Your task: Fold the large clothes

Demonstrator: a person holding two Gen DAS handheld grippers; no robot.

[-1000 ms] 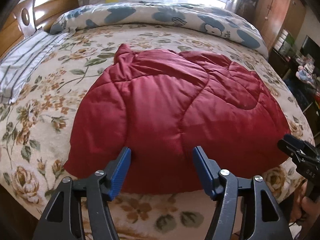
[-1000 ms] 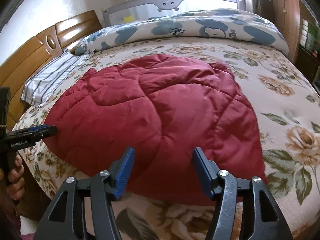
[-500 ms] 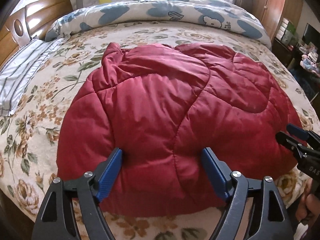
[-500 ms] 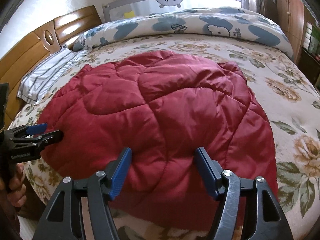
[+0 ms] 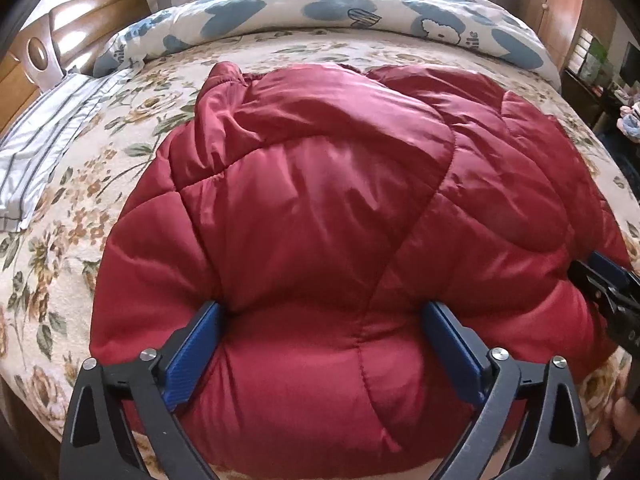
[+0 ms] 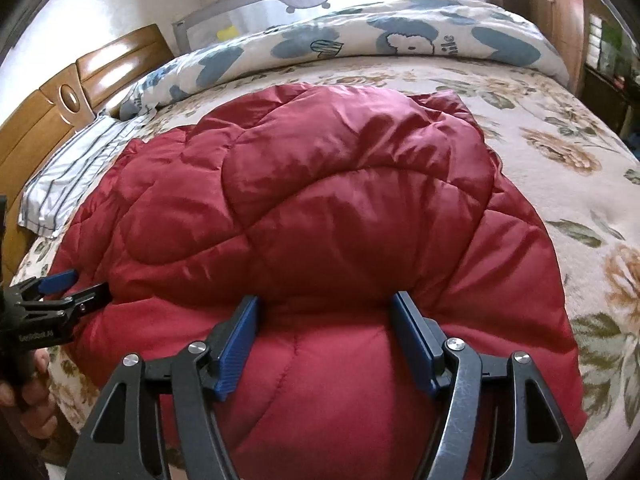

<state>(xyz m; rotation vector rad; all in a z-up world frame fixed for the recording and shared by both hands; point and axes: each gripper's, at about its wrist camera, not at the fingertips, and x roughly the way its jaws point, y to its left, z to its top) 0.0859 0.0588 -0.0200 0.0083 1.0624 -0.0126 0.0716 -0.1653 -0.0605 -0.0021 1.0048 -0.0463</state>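
The red quilted padded jacket [image 5: 320, 216] lies spread on the bed, its near hem at the bed's near edge and its far end bunched toward the rolled duvet. The shell is glossy and stitched into puffed panels. Judged from this, the garment is light for its bulk, soft and springy, and somewhat slippery; a shallow pinch is likely to slide off the satin surface. The best hold is a deep bite on the thick near hem, one point toward each side, so that the edge lifts evenly for a fold away from the person.

The left gripper [image 5: 320, 344] straddles the near hem toward the jacket's left side. Its blue fingers [image 5: 192, 356] are opening to a wide spread, with the padded fabric bulging between them but not clamped. The right gripper [image 6: 324, 340] straddles the hem further right; its fingers [image 6: 236, 348] stand at a medium spread, fabric between them, and no squeeze is apparent.

The jacket rests on a cream floral bedspread [image 5: 60, 264]. A white duvet with blue cartoon print [image 5: 360, 12] lies rolled across the far side. A grey-striped pillow [image 5: 44, 148] sits by the wooden headboard [image 6: 48, 112]. No containers are visible.
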